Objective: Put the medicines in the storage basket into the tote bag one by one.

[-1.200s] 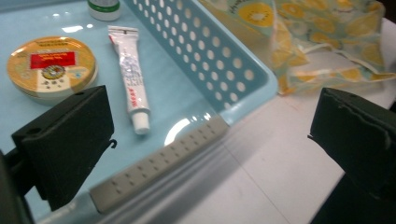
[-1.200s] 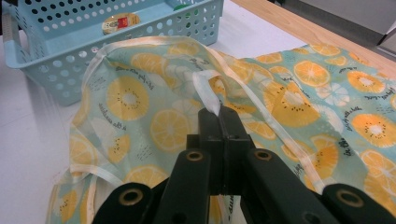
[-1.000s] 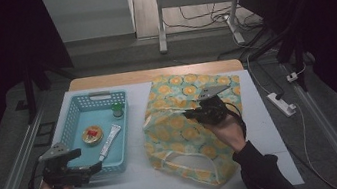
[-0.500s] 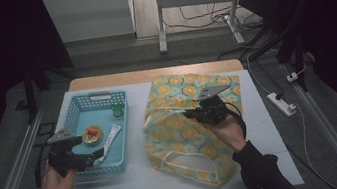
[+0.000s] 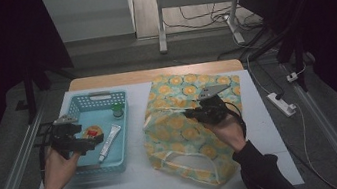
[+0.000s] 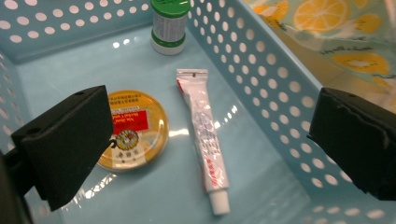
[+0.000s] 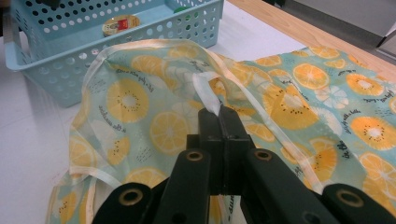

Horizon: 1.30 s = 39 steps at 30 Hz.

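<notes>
Left gripper [image 6: 210, 140] hangs over the blue basket [image 5: 81, 171] at the left of the table, jaws spread wide with nothing between them, and what matters here is the toothpaste tube [image 6: 204, 140]. In the left gripper view it lies flat on the basket floor right between the two black jaws, long axis running near to far, white cap at the near end, crimped tail toward the green-capped bottle [image 6: 170, 25] at the far wall. So the jaws already straddle it across its narrow width, which looks like a good line-up for a straight drop. The round yellow tin [image 6: 135, 130] sits just left of the tube, partly behind the left jaw, and I'd say that is what could get bumped. Over on the right, the right gripper [image 7: 219, 112] has its jaws pressed together on the white handle strap [image 7: 205, 95] of the lemon-print bag [image 5: 181, 123], holding its mouth up facing the basket. The left hand is plainly nearer the tube.
</notes>
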Motion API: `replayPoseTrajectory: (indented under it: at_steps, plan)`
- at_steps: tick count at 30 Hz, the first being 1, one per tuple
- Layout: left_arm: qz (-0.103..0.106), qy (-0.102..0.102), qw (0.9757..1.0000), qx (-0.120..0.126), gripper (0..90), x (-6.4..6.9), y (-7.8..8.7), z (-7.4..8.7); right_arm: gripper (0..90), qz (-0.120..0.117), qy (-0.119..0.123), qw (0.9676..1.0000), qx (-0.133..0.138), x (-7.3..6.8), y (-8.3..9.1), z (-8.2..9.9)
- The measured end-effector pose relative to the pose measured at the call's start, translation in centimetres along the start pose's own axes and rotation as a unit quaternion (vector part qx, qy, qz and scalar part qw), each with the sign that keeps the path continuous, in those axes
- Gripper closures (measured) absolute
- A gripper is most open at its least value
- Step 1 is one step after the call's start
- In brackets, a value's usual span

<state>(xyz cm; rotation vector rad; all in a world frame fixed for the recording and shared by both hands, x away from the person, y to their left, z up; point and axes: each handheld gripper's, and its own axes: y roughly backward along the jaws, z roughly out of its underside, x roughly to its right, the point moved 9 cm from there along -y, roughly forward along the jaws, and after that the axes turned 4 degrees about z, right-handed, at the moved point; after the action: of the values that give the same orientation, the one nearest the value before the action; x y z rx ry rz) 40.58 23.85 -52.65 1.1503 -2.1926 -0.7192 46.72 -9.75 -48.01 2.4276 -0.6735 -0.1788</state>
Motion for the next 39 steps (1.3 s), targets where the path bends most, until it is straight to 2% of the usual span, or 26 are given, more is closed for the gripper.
replayPoseTrajectory:
  at_steps: [5, 8, 12, 17, 23, 27, 29, 35, 39]
  plan:
    - [-0.001, 0.008, 0.9999, -0.009, 0.1, -1.2, -1.1, -0.5, 90.0, -0.001, 0.001, 1.0, -0.001, 0.0, 0.0, 0.0]
    - [-0.01, 0.008, 0.9997, -0.021, 0.1, -2.0, -1.8, -0.7, 90.0, -0.001, 0.001, 1.0, -0.001, 0.1, 0.0, 0.1]
    - [-0.01, 0.009, 0.9994, -0.033, 0.0, -2.9, -2.7, -1.0, 90.0, -0.001, 0.002, 1.0, -0.001, 0.1, 0.0, 0.1]
    - [-0.023, 0.02, 0.9986, -0.043, 0.0, -4.3, -3.9, -1.1, 90.0, -0.001, 0.003, 1.0, -0.002, 0.1, 0.0, 0.1]
    - [-0.028, 0.035, 0.9971, -0.062, 0.0, -5.7, -5.3, -0.8, 90.0, -0.002, 0.005, 1.0, -0.004, 0.1, -0.1, 0.1]
    - [-0.026, 0.03, 0.9957, -0.084, 0.0, -5.9, -6.3, -0.5, 90.0, -0.003, 0.006, 1.0, -0.004, 0.1, -0.1, 0.2]
    - [-0.028, 0.031, 0.9943, -0.098, 0.0, -5.9, -6.7, -0.3, 90.0, -0.002, 0.006, 1.0, -0.004, 0.1, -0.1, 0.2]
    - [-0.053, 0.022, 0.9876, -0.146, 0.0, -6.2, -7.3, 0.6, 90.0, -0.003, 0.007, 1.0, -0.005, 0.0, -0.1, 0.2]
    - [-0.064, 0.025, 0.9826, -0.173, 0.0, -6.2, -7.6, 1.1, 90.0, -0.003, 0.01, 0.9999, -0.005, 0.0, -0.1, 0.2]
